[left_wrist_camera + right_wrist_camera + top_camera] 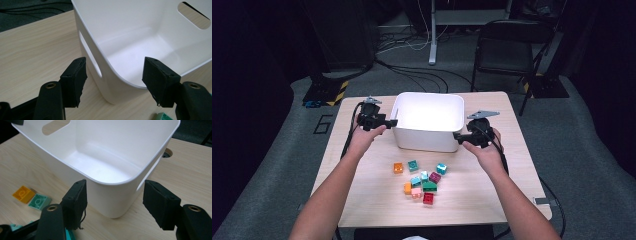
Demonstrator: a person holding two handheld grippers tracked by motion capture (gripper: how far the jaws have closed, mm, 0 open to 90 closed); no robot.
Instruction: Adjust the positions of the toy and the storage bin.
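Left tongs (393,121) spread wide, straddling the white bin (428,102) corner, no contact seen. Bin sits between both tongs on the tabletop (362,165). Right tongs (456,135) likewise wide at the opposite corner; their view catches orange block (23,194), teal block (38,201) leftward.

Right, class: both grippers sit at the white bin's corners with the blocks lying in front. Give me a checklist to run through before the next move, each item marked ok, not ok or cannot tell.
1. Left gripper jaws open, straddling a near corner of the white bin: ok.
2. Right gripper jaws open around the other near corner: ok.
3. Either gripper touching the bin wall: cannot tell.
4. Bin empty inside: ok.
5. Bin upright on the table: ok.
6. Blocks lie apart from the bin: ok.
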